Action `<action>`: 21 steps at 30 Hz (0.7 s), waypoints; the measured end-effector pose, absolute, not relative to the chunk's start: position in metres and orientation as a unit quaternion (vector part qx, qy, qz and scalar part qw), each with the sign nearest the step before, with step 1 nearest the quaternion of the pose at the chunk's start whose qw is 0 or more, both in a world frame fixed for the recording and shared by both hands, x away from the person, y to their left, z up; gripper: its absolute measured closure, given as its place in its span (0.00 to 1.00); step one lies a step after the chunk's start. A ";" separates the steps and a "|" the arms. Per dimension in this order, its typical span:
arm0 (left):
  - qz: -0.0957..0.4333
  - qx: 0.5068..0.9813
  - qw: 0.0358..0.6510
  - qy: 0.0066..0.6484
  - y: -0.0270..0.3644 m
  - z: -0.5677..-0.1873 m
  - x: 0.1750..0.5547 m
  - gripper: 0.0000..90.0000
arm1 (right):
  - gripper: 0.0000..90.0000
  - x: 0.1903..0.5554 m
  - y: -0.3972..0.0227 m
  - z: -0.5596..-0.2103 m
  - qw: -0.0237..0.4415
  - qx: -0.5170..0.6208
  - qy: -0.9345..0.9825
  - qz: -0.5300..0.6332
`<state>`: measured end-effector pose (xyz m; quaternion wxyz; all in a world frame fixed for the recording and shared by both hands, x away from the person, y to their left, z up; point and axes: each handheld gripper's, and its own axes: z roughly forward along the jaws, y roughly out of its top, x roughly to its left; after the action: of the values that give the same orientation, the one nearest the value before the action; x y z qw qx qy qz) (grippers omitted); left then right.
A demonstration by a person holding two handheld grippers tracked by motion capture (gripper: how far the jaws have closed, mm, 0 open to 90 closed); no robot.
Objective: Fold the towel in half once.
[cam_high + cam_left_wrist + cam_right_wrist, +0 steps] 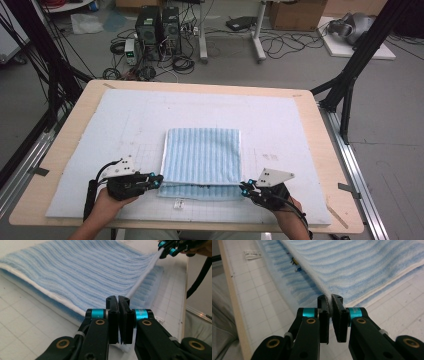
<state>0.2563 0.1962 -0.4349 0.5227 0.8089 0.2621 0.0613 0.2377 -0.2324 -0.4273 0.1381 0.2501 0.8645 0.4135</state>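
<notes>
**Both tongs pinch the towel's near corners, mid-fold**

Grey workshop floor, strewn with cables and computer towers (pixel 157 30), lies beyond the table (pixel 70 130); on that wooden table sits a pale gridded mat (pixel 125 115), which gives the cloth a soft, flat bed to be folded on; near its front edge, at the middle, lies the striped blue towel (pixel 202 155), already doubled so that an upper layer rests on a lower one whose near strip peeks out towards the person.

That upper layer is lifted slightly along its near edge, judging by the taut white hem that runs between the two grippers in the left gripper view; holding both corners at once keeps the edge straight, so the layer can probably be carried over without wrinkling.

At the near left corner the left tongs (pixel 118 300) are pressed together on the hem, cloth pinched between them; at the near right corner the right tongs (pixel 329 298) are likewise clamped on the white edge, a thin fold of it visible in the slit; from above, the left tongs (pixel 157 181) and the right tongs (pixel 244 188) point inward at each other across the towel.

Smallest, a white label (pixel 178 204) lies on the mat just in front of the towel.
</notes>
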 end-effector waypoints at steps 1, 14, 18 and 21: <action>0.058 0.810 0.521 0.262 0.196 -0.436 0.256 0.96 | 0.94 0.236 -0.232 -0.428 0.138 0.249 0.866 0.410; 0.068 0.770 0.548 0.320 0.205 -0.430 0.270 0.58 | 0.69 0.237 -0.243 -0.424 0.110 0.279 0.846 0.441; 0.078 0.764 0.549 0.329 0.201 -0.427 0.284 0.62 | 0.76 0.246 -0.236 -0.424 0.118 0.302 0.840 0.435; 0.085 0.766 0.542 0.336 0.194 -0.430 0.294 0.65 | 0.79 0.256 -0.225 -0.429 0.117 0.306 0.845 0.424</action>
<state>0.2941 0.1942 -0.4302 0.5420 0.7657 0.3357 0.0851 0.2557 -0.2251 -0.4289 0.1173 0.3057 0.8446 0.4236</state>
